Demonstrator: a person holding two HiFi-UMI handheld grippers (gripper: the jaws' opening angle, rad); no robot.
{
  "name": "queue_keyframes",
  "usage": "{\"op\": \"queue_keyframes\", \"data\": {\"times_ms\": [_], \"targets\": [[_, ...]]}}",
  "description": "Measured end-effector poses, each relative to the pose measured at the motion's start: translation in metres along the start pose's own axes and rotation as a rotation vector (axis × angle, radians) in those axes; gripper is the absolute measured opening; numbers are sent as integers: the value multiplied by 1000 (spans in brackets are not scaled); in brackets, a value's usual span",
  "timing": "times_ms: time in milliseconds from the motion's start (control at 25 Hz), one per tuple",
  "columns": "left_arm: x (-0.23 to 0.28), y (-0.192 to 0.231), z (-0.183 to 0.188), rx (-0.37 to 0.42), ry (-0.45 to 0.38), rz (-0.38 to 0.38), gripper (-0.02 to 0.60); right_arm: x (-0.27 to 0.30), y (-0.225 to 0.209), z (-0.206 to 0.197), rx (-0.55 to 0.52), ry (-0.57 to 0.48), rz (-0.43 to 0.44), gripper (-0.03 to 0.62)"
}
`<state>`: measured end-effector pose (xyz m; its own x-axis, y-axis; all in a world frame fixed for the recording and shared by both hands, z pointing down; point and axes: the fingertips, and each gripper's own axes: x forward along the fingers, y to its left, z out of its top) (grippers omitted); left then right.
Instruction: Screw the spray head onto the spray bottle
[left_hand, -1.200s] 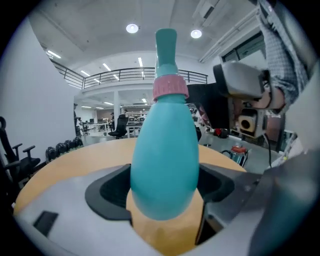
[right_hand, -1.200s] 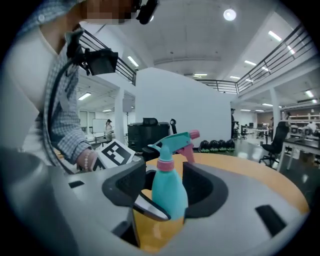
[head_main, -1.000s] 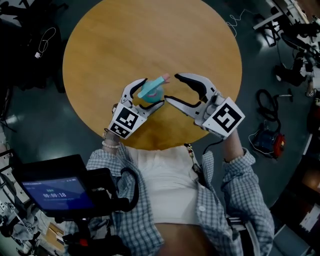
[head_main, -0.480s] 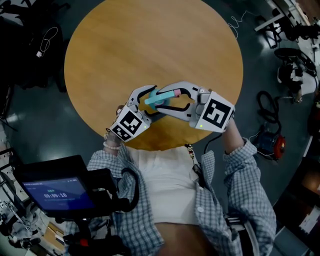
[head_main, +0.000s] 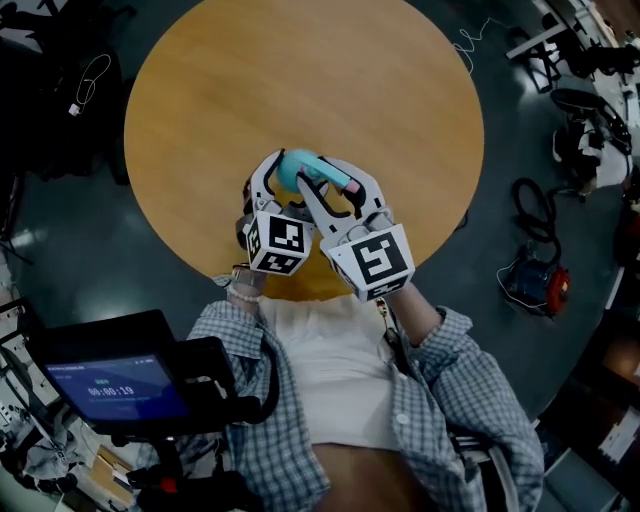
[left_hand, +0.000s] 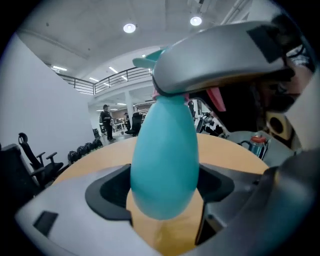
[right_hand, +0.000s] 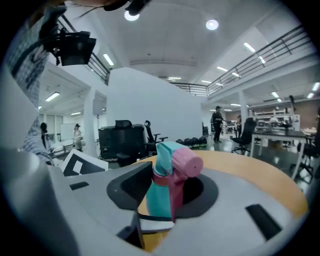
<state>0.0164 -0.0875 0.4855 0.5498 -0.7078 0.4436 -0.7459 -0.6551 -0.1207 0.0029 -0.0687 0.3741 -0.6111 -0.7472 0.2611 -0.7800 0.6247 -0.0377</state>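
Spray bottle (left_hand: 162, 160), smooth egg, pink-nosed spray head (right_hand: 182, 165)

A round wooden surface (head_main: 300, 90) stands on a dark, glossy floor (head_main: 70, 260), with coiled cables (head_main: 535, 205) lying at the right. The hall is large and bright, with a plain white wall (right_hand: 150, 95), round ceiling lights (left_hand: 129, 28) and a railed upper gallery (left_hand: 107, 80). Black office chairs (left_hand: 37, 165) stand by the wall, and a person (left_hand: 105, 120) stands far off.
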Motion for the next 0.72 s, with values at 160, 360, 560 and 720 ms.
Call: {"op": "queue_keyframes", "data": {"times_ms": [160, 360, 560, 720], "targets": [[1, -4, -6, -22, 6, -33, 408, 1, 1, -5, 64, 1, 44, 126], [-9, -12, -3, -35, -72, -199, 408, -28, 24, 6, 103, -17, 479, 164], [-20, -13, 1, -39, -101, -323, 408, -59, 5, 26, 123, -81, 622, 231], [-31, -36, 8, -20, -133, -489, 408, -57, 3, 13, -95, 7, 636, 230]]}}
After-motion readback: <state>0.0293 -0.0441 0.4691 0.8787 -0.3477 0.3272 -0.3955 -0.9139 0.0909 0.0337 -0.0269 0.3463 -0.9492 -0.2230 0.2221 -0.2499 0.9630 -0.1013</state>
